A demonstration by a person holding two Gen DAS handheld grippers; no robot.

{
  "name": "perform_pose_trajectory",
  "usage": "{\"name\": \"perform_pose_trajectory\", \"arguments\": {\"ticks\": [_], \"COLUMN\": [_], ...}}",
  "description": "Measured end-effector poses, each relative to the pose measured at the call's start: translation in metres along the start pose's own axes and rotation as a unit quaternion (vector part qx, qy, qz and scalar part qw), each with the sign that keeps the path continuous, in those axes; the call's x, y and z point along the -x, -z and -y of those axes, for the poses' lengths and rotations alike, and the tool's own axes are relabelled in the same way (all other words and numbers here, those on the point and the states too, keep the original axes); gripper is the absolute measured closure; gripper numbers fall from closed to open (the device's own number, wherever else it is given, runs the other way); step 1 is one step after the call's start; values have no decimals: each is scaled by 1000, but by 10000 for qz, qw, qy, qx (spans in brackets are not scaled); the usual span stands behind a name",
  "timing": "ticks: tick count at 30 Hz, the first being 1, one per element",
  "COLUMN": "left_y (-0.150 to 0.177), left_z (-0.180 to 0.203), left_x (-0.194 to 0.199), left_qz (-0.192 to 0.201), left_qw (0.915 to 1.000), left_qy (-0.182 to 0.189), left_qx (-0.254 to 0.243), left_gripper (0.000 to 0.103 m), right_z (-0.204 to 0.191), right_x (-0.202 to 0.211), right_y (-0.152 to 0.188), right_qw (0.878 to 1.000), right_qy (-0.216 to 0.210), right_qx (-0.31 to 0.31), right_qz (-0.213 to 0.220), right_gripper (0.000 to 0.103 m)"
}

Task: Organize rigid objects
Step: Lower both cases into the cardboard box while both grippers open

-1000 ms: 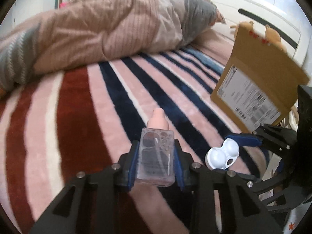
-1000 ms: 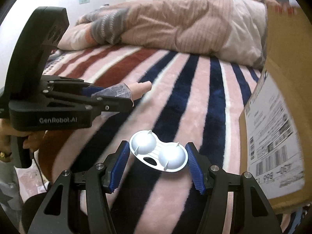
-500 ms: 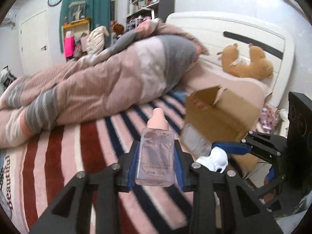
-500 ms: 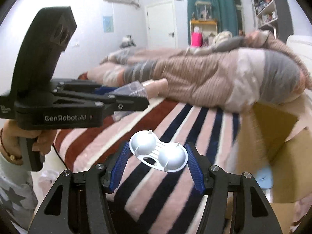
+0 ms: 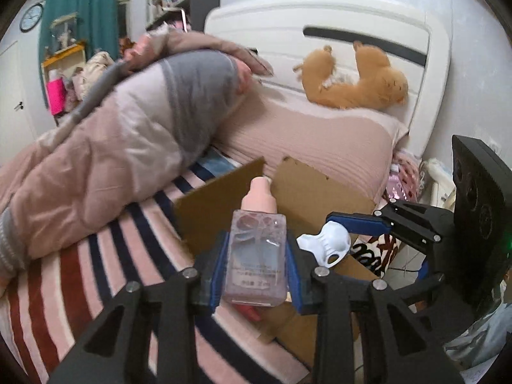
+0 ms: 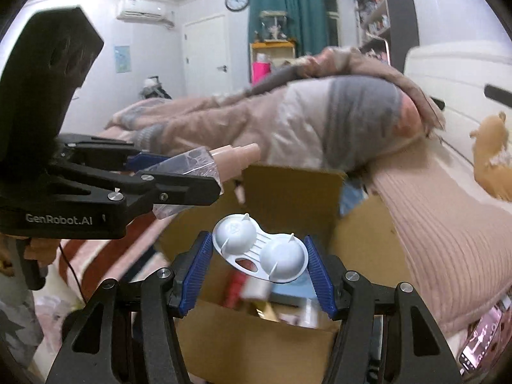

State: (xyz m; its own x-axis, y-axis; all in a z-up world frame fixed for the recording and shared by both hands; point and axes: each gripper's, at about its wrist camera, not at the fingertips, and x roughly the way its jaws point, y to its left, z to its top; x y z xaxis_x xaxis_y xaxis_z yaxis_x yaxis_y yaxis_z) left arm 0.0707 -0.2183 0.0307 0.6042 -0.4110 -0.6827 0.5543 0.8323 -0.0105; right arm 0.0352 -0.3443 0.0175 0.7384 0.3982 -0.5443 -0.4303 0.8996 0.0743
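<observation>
While each hand-held gripper (image 5: 256,268) (image 6: 260,256) pinches bottle (image 5: 256,256), case (image 6: 260,248), box (image 6: 256,345) below, quilt (image 5: 112,134) beyond.

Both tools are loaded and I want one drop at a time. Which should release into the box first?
Probably right: its tool, shut on the white case, hangs over the open box; the left's bottle looks nearer the flaps.

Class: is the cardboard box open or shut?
Open: the cardboard box has its flaps raised, and blurred items show inside.
</observation>
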Motion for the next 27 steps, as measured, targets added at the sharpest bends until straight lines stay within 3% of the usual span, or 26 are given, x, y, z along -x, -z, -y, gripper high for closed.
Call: {"name": "perform_pose_trajectory", "arguments": {"ticks": [7,11,14,20,22,27], "left_y": [-7,-8,-9,-6,-4,3], "left_z": [9,7,6,7,5,-6], "left_x": [-48,-57,-55,-38,-28,14], "left_qz": [-486,-579,-542,-344,-222,361], "left_qw": [9988,9982,9985,9993,9997,9978], "left_qy": [17,-125,-33,-123,-112,-434], "left_qx": [10,-23,27,33,76,332], "left_gripper": [73,73,70,49,37,22], "right_z": [36,40,38,32,28,20], "right_x": [-23,-26,-27,-26,-22,-11], "right_y": [19,25,26,26,23,12], "right_qw": [9995,9995,9993,9991,9992,9998], "right_qy": [53,118,140,115,97,39], "right_qx": [-144,-60,44,113,113,138], "right_qz": [-278,-298,-344,-394,-384,-166], "right_gripper": [48,47,47,37,35,13]}}
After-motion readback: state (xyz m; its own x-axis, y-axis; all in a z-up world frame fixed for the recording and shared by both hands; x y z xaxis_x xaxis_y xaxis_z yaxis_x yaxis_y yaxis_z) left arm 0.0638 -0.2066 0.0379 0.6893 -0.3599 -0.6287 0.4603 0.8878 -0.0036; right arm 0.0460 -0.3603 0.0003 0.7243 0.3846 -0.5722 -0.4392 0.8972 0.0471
